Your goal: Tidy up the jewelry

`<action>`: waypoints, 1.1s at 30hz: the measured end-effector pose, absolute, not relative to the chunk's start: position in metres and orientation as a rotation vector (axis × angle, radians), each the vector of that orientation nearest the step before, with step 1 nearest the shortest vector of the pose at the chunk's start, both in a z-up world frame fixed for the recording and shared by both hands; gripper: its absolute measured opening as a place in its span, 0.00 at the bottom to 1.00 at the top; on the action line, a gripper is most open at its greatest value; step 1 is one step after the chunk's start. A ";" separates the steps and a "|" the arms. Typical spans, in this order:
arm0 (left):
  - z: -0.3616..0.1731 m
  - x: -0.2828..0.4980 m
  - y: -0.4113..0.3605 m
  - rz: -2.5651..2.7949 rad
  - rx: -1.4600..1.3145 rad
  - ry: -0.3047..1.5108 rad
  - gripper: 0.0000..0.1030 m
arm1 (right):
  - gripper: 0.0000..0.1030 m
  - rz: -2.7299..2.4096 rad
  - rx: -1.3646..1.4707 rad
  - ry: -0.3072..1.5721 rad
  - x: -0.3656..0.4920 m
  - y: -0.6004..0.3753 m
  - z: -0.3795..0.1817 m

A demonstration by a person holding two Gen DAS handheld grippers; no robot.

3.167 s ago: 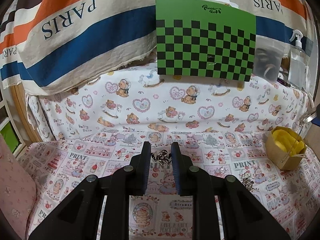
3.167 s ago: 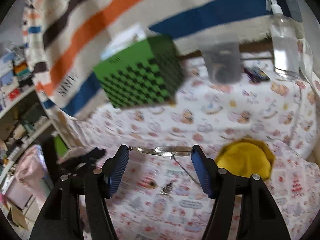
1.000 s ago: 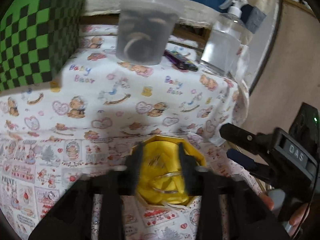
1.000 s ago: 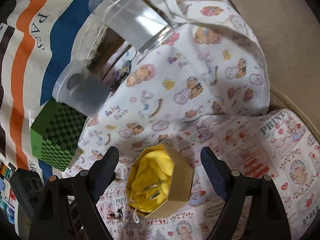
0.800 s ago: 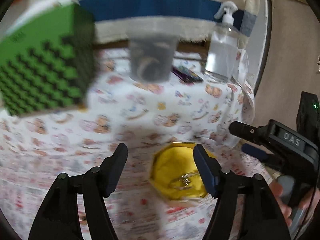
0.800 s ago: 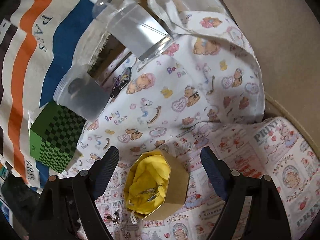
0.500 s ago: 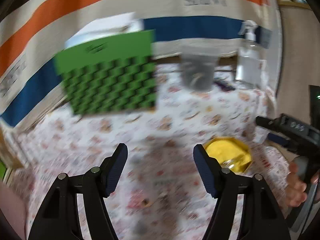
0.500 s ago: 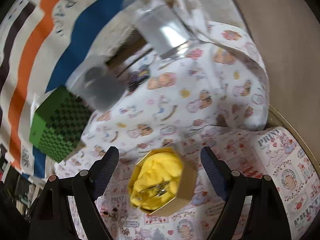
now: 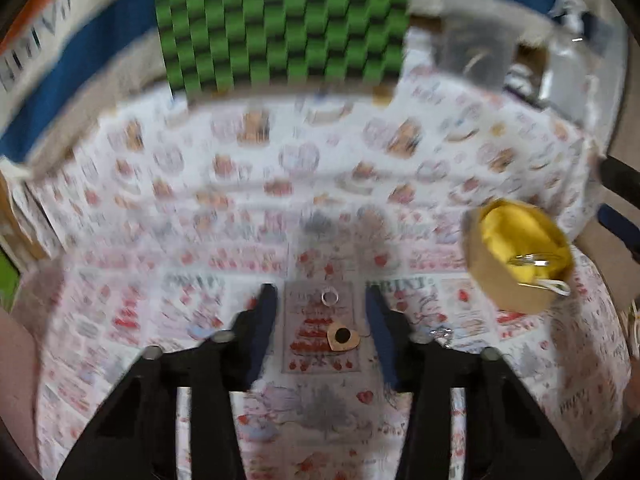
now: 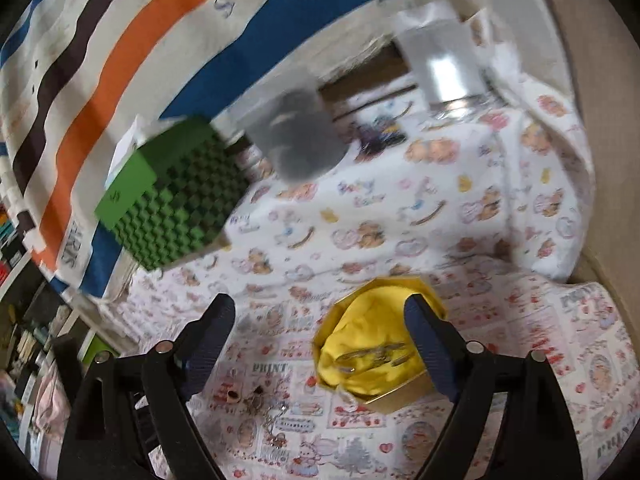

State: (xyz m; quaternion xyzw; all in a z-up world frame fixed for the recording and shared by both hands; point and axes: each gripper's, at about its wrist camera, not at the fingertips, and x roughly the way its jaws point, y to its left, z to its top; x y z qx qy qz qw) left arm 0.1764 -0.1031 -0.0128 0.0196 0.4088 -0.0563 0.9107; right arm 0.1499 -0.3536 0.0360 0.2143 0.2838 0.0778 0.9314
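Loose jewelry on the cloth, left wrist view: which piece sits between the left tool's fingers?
Two: the small silver ring and, nearer the camera, the heart-shaped pendant. The silvery piece lies outside the right finger. Left tool grips nothing.

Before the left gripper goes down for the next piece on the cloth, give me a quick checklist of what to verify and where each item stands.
1. Left gripper empty: ok, nothing sits between its fingers, though its jaws have just been closing.
2. Target lined up: ok, the small ring and the heart pendant lie on the cloth between the fingertips.
3. Right gripper out of the way: ok, open and empty.
4. Box ready to receive: ok, its yellow lining is open and a bracelet lies inside.
5. Sharp view of target: not ok, the left wrist picture is motion blurred.
6. Other loose pieces left: ok, a small cluster lies on the cloth.
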 end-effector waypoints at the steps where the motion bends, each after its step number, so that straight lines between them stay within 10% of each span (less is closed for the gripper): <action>1: -0.018 0.182 -0.105 -0.137 0.024 0.880 0.26 | 0.86 0.152 0.439 0.610 0.153 -0.352 0.032; 8: -0.037 0.195 -0.106 -0.188 0.002 0.941 0.06 | 0.86 0.119 0.430 0.617 0.154 -0.350 0.029; 33: -0.025 0.186 -0.092 -0.193 -0.006 0.894 0.02 | 0.86 0.083 0.377 0.637 0.156 -0.343 0.025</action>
